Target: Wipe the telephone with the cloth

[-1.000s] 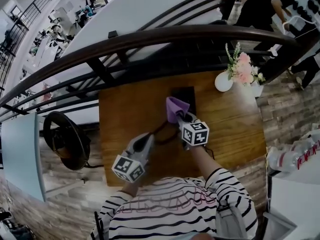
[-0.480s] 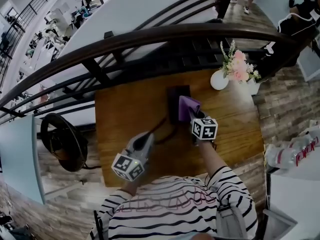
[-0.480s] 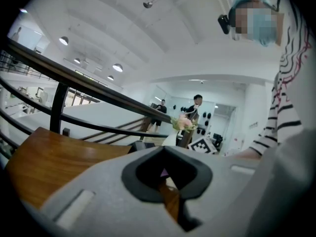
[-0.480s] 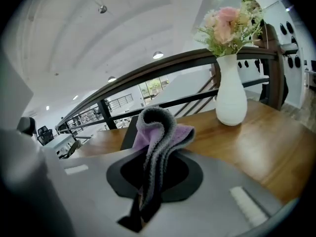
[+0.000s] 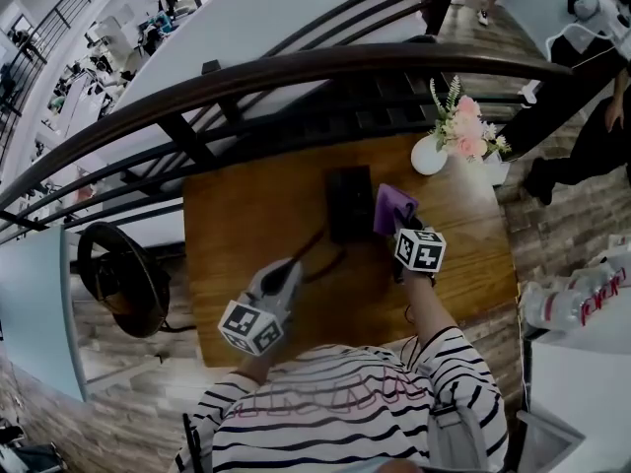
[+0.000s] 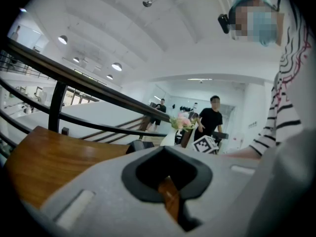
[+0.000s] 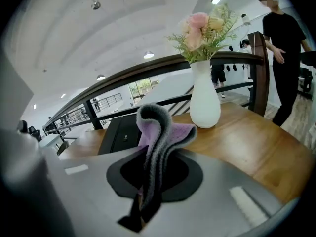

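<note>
The black telephone (image 5: 350,203) lies flat at the middle back of the wooden table (image 5: 246,215). Its dark cord (image 5: 317,247) trails toward me. My right gripper (image 5: 400,227) is shut on the purple cloth (image 5: 393,207), which hangs just off the phone's right edge. In the right gripper view the cloth (image 7: 159,130) curls up out of the jaws, with the phone (image 7: 122,132) behind it on the left. My left gripper (image 5: 294,267) rests low over the near left of the table, shut on nothing. The left gripper view shows the phone (image 6: 140,146) ahead.
A white vase of pink flowers (image 5: 431,154) stands at the table's back right corner, close to the cloth. A dark curved railing (image 5: 296,72) runs behind the table. A round black seat (image 5: 123,279) sits to the left. A person (image 5: 592,146) walks at the right.
My right gripper has carried the cloth rightward, from on top of the telephone to just beyond its right edge. The left gripper has stayed put.
</note>
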Demonstrator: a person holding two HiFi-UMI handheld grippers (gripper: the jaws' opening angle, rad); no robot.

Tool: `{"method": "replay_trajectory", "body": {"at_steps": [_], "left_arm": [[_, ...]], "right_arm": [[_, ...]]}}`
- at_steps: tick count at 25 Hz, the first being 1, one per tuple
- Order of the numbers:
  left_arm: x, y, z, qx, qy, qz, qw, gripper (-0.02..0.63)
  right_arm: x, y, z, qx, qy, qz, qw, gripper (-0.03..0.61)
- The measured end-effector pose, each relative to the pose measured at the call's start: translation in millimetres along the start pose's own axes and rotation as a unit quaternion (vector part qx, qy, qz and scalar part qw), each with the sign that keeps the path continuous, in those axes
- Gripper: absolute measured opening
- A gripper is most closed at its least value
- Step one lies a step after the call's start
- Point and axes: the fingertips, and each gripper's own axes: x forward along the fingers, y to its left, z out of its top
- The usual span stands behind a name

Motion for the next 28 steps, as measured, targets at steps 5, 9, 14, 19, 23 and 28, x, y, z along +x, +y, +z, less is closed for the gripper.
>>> {"method": "replay_trajectory", "body": {"at_steps": [5,9,14,19,23,28], "left_arm": [[2,-1,-1,-0.004,-0.002,-0.002,1.0,0.003],[3,-3,-2,-0.005,0.0,-0.005,1.0,0.003],[1,-3,0,-0.004,-0.003,-0.003,1.0,0.003],[-4,1,-1,-0.005,-0.004,0.003,1.0,0.003],[-4,2,-2,-0.007,-0.004,0.005,1.0,0.003],[0,3,-2,-0.01,-0.003,0.0,0.9999,0.003]], "right_arm": [[-18,46,17,-0.005,-0.044,0.062,0.997,0.034],[-26,116,21,-0.01,-0.058,0.145,0.988,0.034],[-15,168,-13,-0.001,-0.021,0.191,0.981,0.034],[4,164,-45,-0.011,0.021,0.17,0.985,0.034],[11,131,-48,-0.025,0.032,0.13,0.991,0.034],[9,84,-43,-0.036,0.035,0.081,0.995,0.034]]}}
